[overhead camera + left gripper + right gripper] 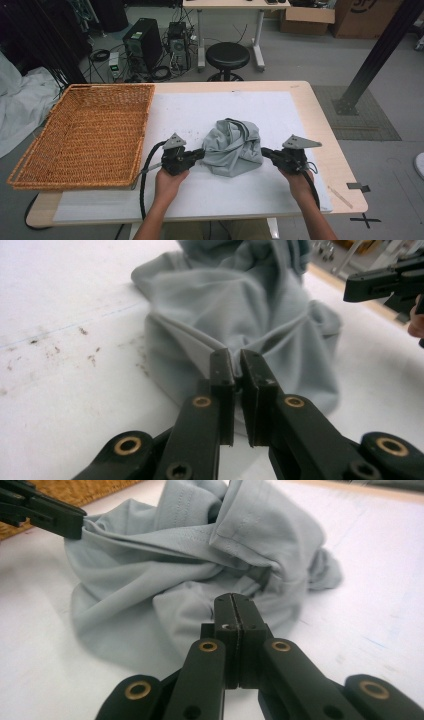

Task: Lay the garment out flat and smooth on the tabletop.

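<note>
A crumpled grey garment [232, 147] lies in the middle of the white mat [225, 200]. My left gripper [201, 153] is at its left edge. In the left gripper view a fold of the garment [240, 305] runs in between the jaws of the left gripper [235, 356], which is shut on it. In the right gripper view that same edge is drawn taut to the left gripper [75, 527]. My right gripper [263, 151] is at the garment's right edge. The right gripper [234, 600] has its jaws pressed together over the cloth [165, 555]. I cannot tell if fabric is pinched there.
A large wicker basket [30, 150] stands on the left part of the table, its rim close to my left hand. The bare wooden table edge [330, 145] runs along the right. Beyond the table stand a black stool [227, 55], computer towers and cables.
</note>
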`<state>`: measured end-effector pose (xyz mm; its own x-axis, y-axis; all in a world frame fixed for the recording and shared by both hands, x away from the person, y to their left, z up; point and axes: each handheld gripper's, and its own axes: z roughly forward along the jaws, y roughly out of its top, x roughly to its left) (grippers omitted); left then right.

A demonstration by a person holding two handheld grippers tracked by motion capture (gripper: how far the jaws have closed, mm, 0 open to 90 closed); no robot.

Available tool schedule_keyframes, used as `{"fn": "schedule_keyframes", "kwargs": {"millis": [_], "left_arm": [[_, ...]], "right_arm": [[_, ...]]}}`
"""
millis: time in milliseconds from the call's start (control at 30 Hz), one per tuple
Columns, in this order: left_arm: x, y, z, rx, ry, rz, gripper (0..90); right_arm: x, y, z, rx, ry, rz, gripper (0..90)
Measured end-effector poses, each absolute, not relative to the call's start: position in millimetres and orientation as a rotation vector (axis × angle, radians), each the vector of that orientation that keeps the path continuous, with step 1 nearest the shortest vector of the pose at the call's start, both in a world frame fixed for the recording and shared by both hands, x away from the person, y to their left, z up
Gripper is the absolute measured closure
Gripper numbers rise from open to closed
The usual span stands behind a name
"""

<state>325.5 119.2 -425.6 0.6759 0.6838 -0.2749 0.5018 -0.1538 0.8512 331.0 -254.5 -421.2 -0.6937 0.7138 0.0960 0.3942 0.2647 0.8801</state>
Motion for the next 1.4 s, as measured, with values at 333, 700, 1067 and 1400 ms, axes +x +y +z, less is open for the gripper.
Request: {"fn": "schedule_keyframes", "kwargs": {"millis": [333, 700, 1067, 1400], "left_arm": [[296, 121, -423, 1.780, 0.914, 0.230, 84.9], [294, 135, -426, 1.765, 0.968, 0.225, 84.8], [271, 136, -433, 1.818, 0.928, 0.157, 82.3], [299, 141, -426, 1.722, 1.026, 0.197, 57.6]], "right_arm": [[328, -236, -430, 1.031, 2.261, 1.412, 51.9], [319, -231, -431, 0.979, 2.203, 1.275, 87.0], [254, -286, -446, 0.961, 2.322, 1.209, 83.3], [294, -286, -417, 1.080, 2.101, 1.403, 51.6]]}}
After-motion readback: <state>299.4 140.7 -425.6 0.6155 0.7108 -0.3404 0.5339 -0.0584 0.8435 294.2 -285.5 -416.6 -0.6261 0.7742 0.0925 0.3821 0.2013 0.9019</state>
